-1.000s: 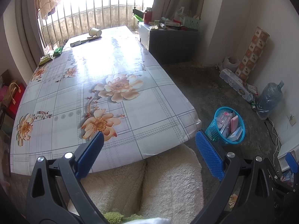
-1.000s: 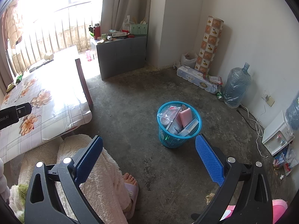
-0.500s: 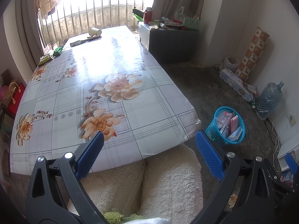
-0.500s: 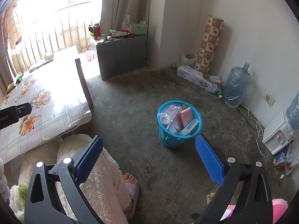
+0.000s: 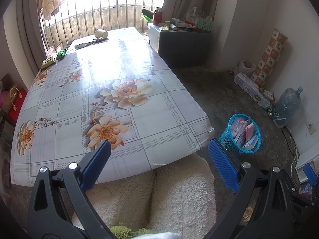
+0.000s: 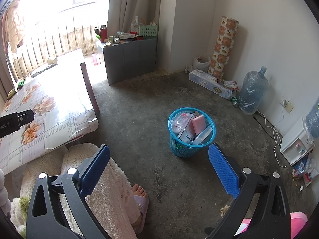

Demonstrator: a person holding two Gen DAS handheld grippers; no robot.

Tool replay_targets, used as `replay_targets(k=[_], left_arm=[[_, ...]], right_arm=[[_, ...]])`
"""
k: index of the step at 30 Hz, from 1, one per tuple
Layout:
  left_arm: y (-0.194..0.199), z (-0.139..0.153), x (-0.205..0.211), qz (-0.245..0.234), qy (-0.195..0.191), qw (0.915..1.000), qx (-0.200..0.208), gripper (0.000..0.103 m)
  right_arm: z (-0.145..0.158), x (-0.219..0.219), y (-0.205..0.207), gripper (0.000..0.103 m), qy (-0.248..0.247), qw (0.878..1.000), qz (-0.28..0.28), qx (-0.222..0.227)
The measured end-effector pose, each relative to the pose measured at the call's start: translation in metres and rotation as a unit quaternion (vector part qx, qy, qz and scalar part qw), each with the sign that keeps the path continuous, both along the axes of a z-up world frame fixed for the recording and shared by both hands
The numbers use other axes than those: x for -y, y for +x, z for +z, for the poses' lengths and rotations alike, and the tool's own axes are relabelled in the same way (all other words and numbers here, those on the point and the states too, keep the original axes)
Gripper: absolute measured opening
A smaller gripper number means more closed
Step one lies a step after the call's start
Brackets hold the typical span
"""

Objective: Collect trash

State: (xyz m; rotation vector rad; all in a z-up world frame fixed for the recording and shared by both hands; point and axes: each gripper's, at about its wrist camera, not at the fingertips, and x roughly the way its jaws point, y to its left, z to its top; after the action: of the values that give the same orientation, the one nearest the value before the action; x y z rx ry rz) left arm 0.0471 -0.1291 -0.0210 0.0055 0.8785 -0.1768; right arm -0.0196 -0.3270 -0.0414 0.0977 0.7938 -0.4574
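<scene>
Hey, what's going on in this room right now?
A seated person holds two claws, collecting trash. Both the left claw and right claw are open and hold nothing. The blue basket on the floor already holds boxes and packets. A paper cup and green wrappers lie at the table's far end.

Far table (image 5: 123, 63) washed out by glare, bin (image 6: 191, 133) contents half buried, pink object (image 6: 297, 222) cropped

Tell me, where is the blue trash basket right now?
The blue trash basket stands on the bare floor in the middle of the right wrist view, to the right of the table and short of the water jug by the wall.
</scene>
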Motion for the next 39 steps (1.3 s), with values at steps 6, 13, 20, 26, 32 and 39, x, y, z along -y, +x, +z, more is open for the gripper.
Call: replay_targets(k=[6,13,20,26,32,39], left_arm=[[-0.0006,0.0003,0.0007,0.0,0.0,1.0,-0.002,0.094],[-0.0008,0.0005,0.001,0.001,-0.001,1.0,-0.001,0.094],[-0.0004,0.0005,0.0004,0.001,-0.001,1.0,-0.002,0.094],[-0.0001,0.0006,0.0,0.001,-0.002,1.0,-0.002,0.094],[-0.0024,0.0005,0.0028,0.001,-0.002,1.0,-0.004,0.094],[-0.0008,0.0003,0.001,0.001,-0.003,1.0,-0.004,0.094]], right_arm=[[0.0,-0.0002,0.0,0.096,-0.001,1.0,0.0,0.0],[0.0004,-0.0004,0.0,0.096,-0.001,1.0,0.0,0.0],[0.0001,-0.0002,-0.0001,0.096,0.0,1.0,0.0,0.0],[0.0005,-0.0015,0.0014,0.096,0.0,1.0,0.001,0.0],[0.0006,-0.0018,0.0021,0.096,0.001,1.0,0.002,0.0],[0.0006,-0.0019,0.0022,0.096,0.0,1.0,0.002,0.0]])
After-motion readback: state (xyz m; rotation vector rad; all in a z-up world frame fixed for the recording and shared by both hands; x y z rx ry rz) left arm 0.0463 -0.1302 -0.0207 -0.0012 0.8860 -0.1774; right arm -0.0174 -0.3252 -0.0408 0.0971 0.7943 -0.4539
